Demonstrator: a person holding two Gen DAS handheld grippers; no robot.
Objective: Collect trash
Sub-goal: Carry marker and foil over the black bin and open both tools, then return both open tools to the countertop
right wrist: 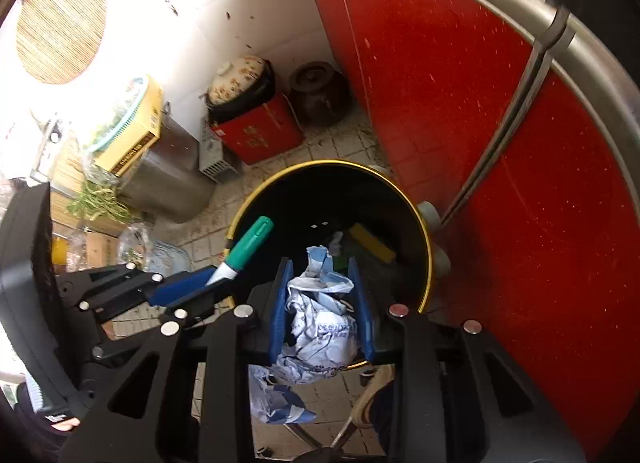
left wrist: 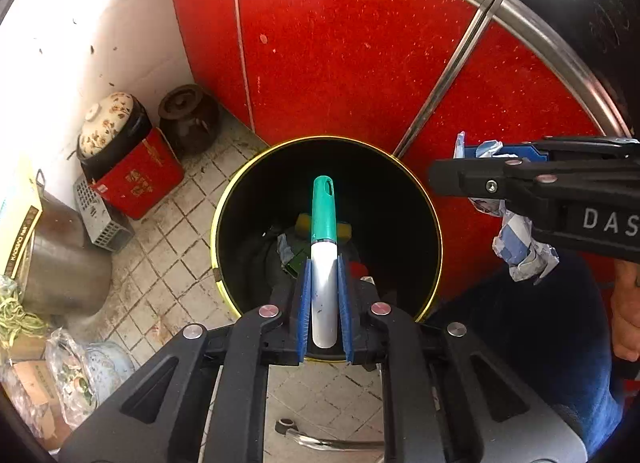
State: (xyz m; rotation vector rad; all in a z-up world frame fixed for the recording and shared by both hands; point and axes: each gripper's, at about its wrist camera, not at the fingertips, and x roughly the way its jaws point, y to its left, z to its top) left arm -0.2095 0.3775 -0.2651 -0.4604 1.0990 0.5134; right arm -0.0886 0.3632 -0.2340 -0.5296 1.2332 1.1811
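A grimy tiled floor (left wrist: 168, 255) runs up to a red cabinet front (left wrist: 340, 55) and a white wall, and this corner is evidently where the rubbish goes. Nearest, the left gripper (left wrist: 325, 303) is clamped on a marker (left wrist: 323, 255), pinching the silver barrel so the green cap points ahead, straight over the mouth of the bin (left wrist: 434, 223); held that way, it should drop cleanly inside once let go. The right gripper (right wrist: 323, 303) holds a crumpled wrapper (right wrist: 320, 319) between its blue pads, squeezed tight with a loose tail hanging below, just over the near rim of the bin. The bin stands on the floor against the cabinet, already holding a yellow sponge (left wrist: 344, 229) and other scraps at the bottom. Beyond it, in the far corner against the wall, sit a red box (left wrist: 138, 179) with a flowered pot (left wrist: 106, 127) on it, and a brown jar (left wrist: 188, 119) beside them.
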